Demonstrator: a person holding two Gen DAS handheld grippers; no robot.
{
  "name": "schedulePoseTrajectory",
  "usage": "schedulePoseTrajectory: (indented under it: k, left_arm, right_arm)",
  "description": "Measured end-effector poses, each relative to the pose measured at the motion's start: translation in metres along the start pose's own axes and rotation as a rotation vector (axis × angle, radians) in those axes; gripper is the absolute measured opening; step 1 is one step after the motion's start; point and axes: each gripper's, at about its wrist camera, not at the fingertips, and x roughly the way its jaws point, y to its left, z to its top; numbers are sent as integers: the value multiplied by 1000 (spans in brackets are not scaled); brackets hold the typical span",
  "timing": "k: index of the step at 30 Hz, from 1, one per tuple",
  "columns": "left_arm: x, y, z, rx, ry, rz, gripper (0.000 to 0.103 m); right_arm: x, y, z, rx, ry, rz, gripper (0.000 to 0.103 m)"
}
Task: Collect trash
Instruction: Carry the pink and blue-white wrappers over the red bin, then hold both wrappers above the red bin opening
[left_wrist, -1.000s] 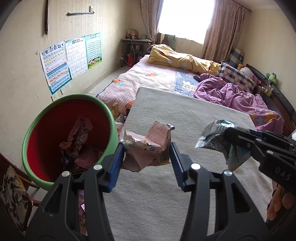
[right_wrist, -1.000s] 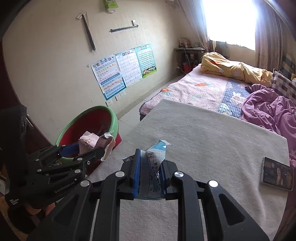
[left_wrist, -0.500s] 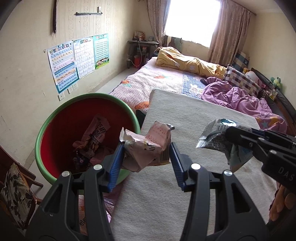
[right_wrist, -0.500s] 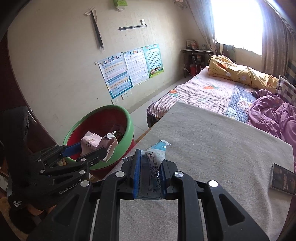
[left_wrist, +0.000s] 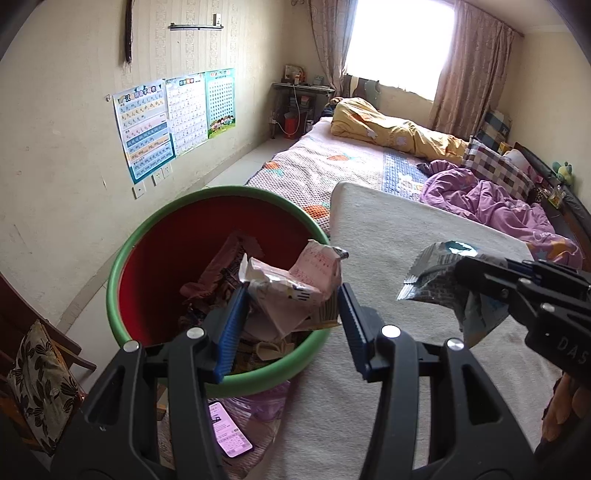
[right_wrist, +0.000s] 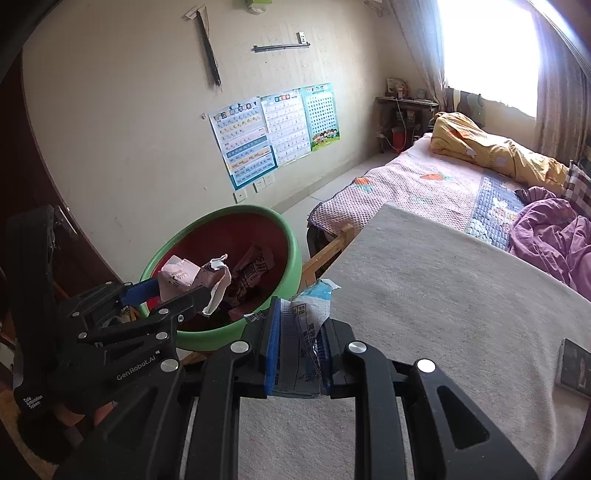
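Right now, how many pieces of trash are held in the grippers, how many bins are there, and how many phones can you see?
Wrappers held: 2, pink wrapper in the left gripper, blue wrapper in the right gripper
Bins: 1, green bin
Phones: 2, lit phone, dark phone
Total: 5

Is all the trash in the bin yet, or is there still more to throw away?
Nearly. Done: a brown wrapper already lies in the red tub with the green rim. In hand: the left tool holds a crumpled pink packet over the tub, and the right tool pinches a blue-and-white wrapper above the grey tabletop. Left: drop both in. No other trash shows on the tabletop.
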Motion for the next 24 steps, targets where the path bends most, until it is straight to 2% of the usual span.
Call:
schedulePoseTrajectory:
  k: [24]
  left_arm:
    - [12,40,7,10,16,5,48]
  right_arm:
    - [28,36,6,-3,18,-3,18]
